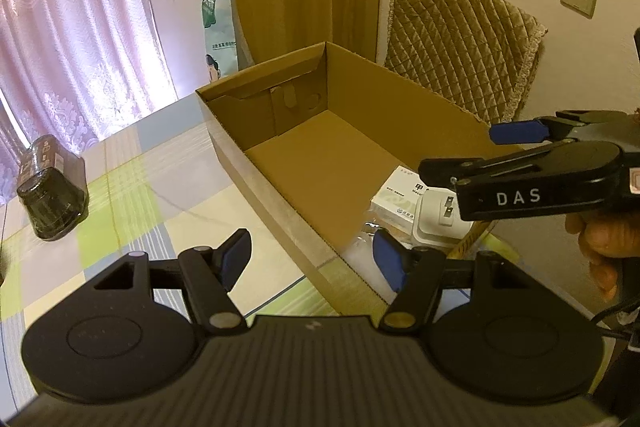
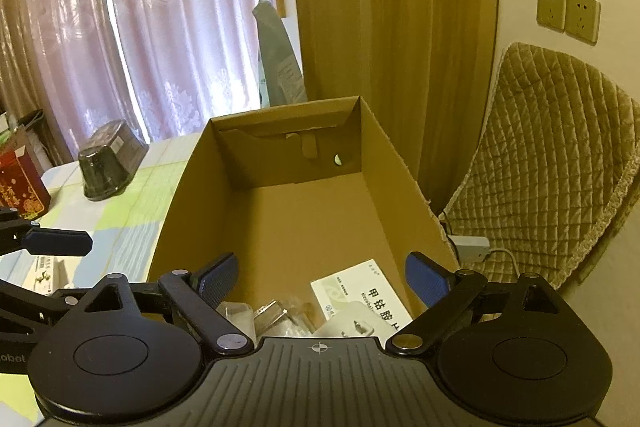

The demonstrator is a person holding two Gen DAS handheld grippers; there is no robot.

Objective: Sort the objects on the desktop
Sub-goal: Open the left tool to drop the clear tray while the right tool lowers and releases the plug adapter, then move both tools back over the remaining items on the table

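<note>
A: Where did the cardboard box [image 1: 332, 147] sit?

B: On the counter [image 1: 132, 195], which had a checked cloth in green, grey and cream. The box was open at the top, its far end toward the wooden door.

A: What lay inside?

B: At the near end, a white medicine carton [image 2: 362, 297] with printed characters, a white plug adapter [image 1: 440, 223] resting against it, and some clear plastic packets [image 2: 276, 317]. The rest of the floor of the box was bare.

A: And the left gripper [image 1: 314, 259]?

B: Its blue-padded fingers stood wide apart, holding nothing, over the near left wall of the box.

A: The right gripper [image 2: 322, 273]?

B: Also spread apart and unloaded, hanging above the carton and packets. In the left wrist view it reached in from the right, with a hand [image 1: 600, 243] beneath it.

A: Anything else on the counter?

B: A dark upturned tub [image 1: 52, 189] stood well apart to the left, and a red box [image 2: 20, 187] beyond that.
</note>
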